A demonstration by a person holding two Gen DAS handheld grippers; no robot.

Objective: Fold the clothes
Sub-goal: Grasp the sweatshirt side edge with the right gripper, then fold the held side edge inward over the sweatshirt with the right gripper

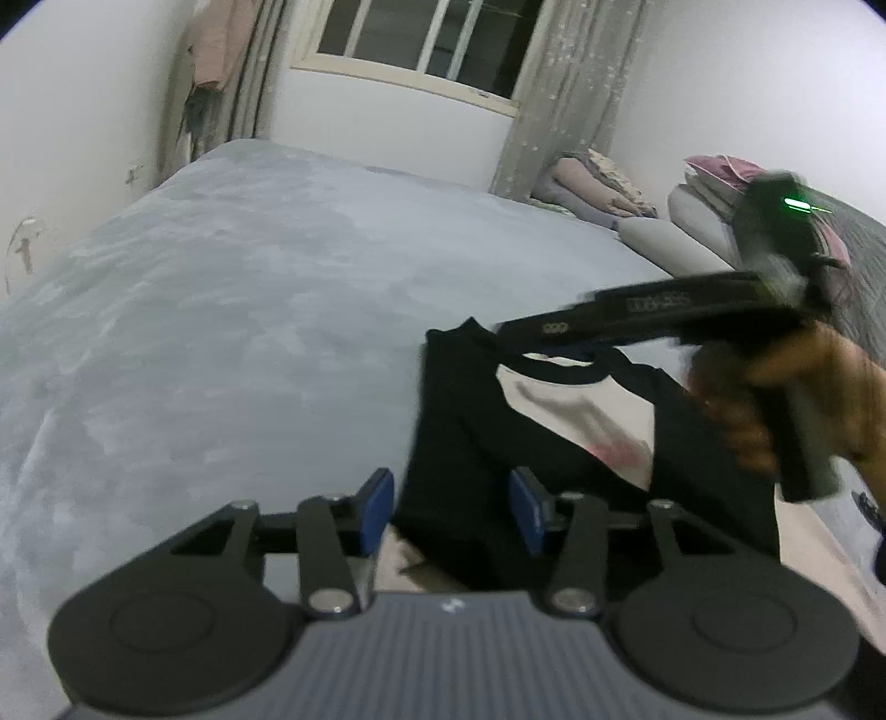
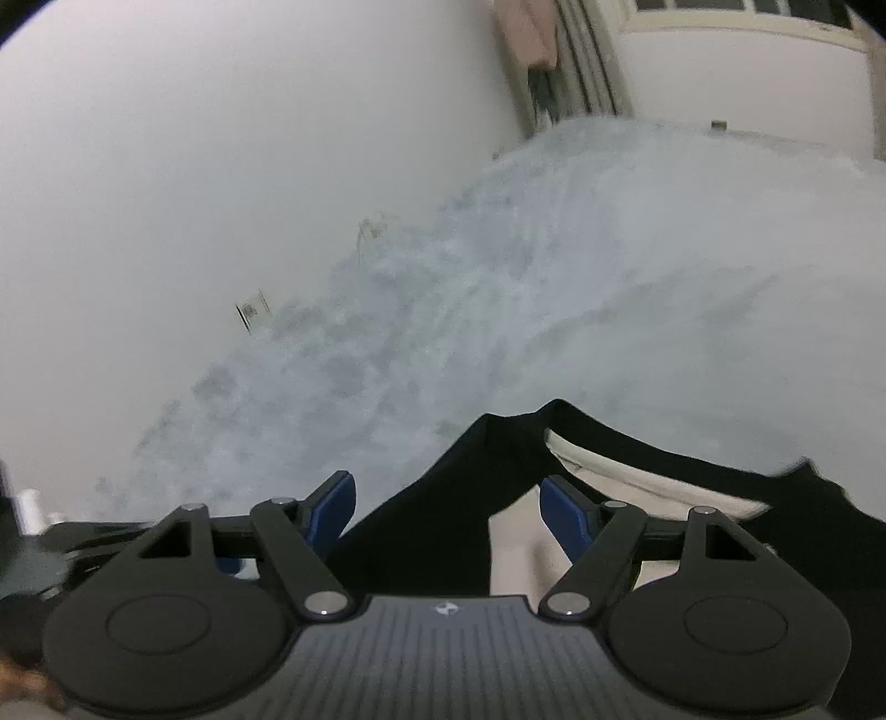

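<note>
A T-shirt with a cream body (image 1: 581, 421) and black sleeves and collar lies on the grey bed cover (image 1: 221, 304). My left gripper (image 1: 451, 509) stands open over the shirt's left black sleeve (image 1: 459, 432). The fabric lies between its blue pads (image 1: 376, 509), which do not press on it. A person's hand (image 1: 803, 399) holds my right gripper (image 1: 515, 331), blurred, above the collar. In the right wrist view my right gripper (image 2: 448, 515) is open. The black sleeve (image 2: 421, 526) and the cream body (image 2: 515, 554) lie under its spread jaws.
The bed runs along a white wall (image 1: 66, 138) on the left, up to a window (image 1: 421, 39) with curtains. Pillows (image 1: 653, 235) and piled clothes (image 1: 714, 177) lie at the far right. The grey cover spreads wide to the left of the shirt.
</note>
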